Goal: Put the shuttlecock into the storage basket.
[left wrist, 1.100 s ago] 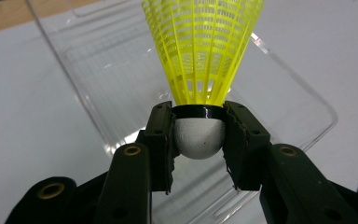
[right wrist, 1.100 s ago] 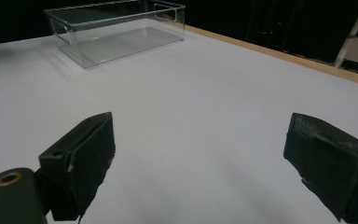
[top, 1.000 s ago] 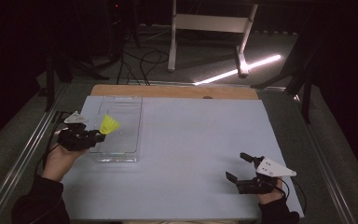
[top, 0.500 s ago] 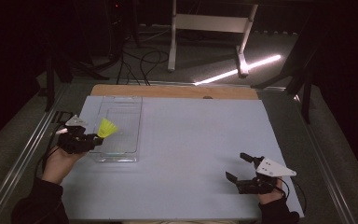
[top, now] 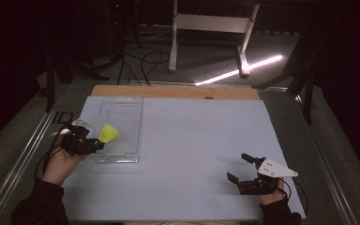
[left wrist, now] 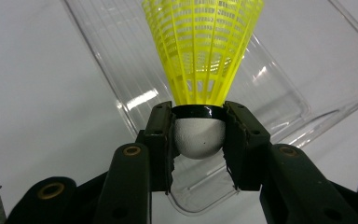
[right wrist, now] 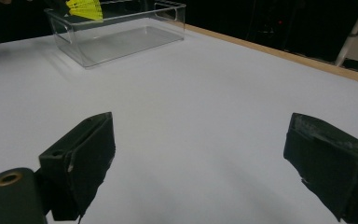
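A yellow shuttlecock (left wrist: 204, 51) with a white cork head is clamped between the black jaws of my left gripper (left wrist: 199, 140). In the high view the shuttlecock (top: 108, 132) hangs over the left side of a clear plastic bin (top: 126, 110), with the left gripper (top: 95, 145) at the bin's left wall. My right gripper (top: 238, 168) rests low at the table's front right, open and holding nothing. In the right gripper view its gripper (right wrist: 200, 144) has its jaws wide apart over bare white table, and the bin (right wrist: 121, 39) and the shuttlecock (right wrist: 85, 8) are far off at the top left.
The bin stands on a white table sheet (top: 201, 140) with a wooden strip (top: 178, 92) along the far edge. Metal rails (top: 33, 145) run along both sides. A white stand (top: 211, 28) and cables lie on the dark floor beyond.
My left gripper has drawn slightly toward the table's left and front, carrying the shuttlecock with it. The right gripper has stayed put.
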Motion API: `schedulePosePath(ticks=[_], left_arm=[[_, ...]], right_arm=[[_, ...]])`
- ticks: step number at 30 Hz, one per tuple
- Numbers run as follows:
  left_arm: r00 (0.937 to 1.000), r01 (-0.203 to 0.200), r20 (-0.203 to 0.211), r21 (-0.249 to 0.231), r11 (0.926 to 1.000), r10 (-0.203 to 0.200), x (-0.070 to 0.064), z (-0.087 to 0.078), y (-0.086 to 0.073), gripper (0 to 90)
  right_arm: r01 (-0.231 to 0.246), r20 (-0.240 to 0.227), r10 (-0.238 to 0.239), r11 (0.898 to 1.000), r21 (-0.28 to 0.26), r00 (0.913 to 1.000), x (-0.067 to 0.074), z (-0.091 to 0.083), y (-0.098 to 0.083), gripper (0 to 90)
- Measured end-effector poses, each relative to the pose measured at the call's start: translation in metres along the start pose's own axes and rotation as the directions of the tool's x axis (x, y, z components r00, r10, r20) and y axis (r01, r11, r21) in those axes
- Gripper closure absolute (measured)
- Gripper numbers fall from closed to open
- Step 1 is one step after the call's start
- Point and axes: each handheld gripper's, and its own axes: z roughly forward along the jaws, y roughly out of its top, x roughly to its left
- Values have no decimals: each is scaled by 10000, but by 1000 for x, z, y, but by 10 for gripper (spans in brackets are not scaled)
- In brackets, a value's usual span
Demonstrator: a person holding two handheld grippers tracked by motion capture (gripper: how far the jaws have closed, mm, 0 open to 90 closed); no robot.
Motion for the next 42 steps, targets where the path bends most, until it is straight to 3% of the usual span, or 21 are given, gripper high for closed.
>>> schedulePosePath(ticks=[10, 17, 21, 29, 38, 41, 42], left_arm=[[9985, -514, -132, 1127, 9923, 532, -4, 5, 9, 653], [9980, -496, -319, 1543, 9868, 552, -4, 6, 16, 652], [9990, -356, -198, 1748, 9840, 396, -3, 7, 20, 642], [9990, -446, 4, 1304, 9905, 449, -7, -3, 31, 337], [9975, -689, -78, 1083, 9917, 702, -15, -8, 38, 136], [9975, -711, 96, 1011, 9923, 705, -15, -9, 38, 122], [9964, -786, 396, 1010, 9918, 750, -15, -9, 38, 78]], right_arm=[[-3, -10, 3, 10000, -42, 10000, 0, 0, 0, 88], [-11, 15, 11, 10000, -43, 10000, 0, -1, 0, 89], [-36, 15, 36, 10000, -26, 10000, 0, -1, 0, 88], [-31, 27, 31, 10000, -40, 10000, -1, -1, 0, 89], [-9, 38, 9, 10000, -57, 10000, -1, -1, 1, 89], [-7, 39, 8, 10000, -59, 10000, -1, -1, 1, 88], [-21, 38, 22, 10000, -59, 10000, 0, -1, 1, 88]])
